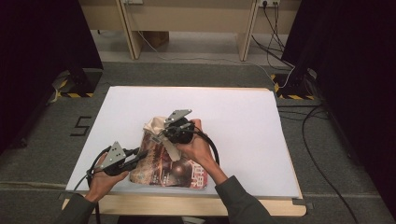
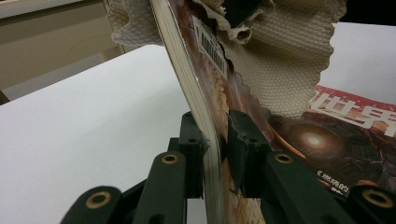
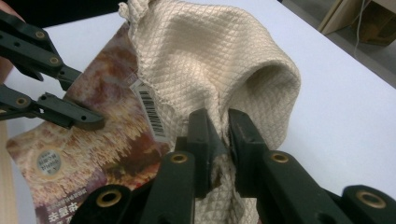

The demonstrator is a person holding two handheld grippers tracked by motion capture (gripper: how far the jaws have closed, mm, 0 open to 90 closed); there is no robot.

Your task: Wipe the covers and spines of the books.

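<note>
We've got the right gripper (image 3: 223, 140) clamped on a fold of the cream quilted cloth bag (image 3: 219, 70), jaws pinched tight with fabric between them. The bag's mouth bulges open toward the right. A magazine (image 3: 98, 154) pokes out from under the bag, its barcode sticker (image 3: 150, 109) right at the cloth's edge. The left gripper (image 3: 95, 122) bites the magazine's upper left edge, over the white table (image 3: 336, 107).
</note>
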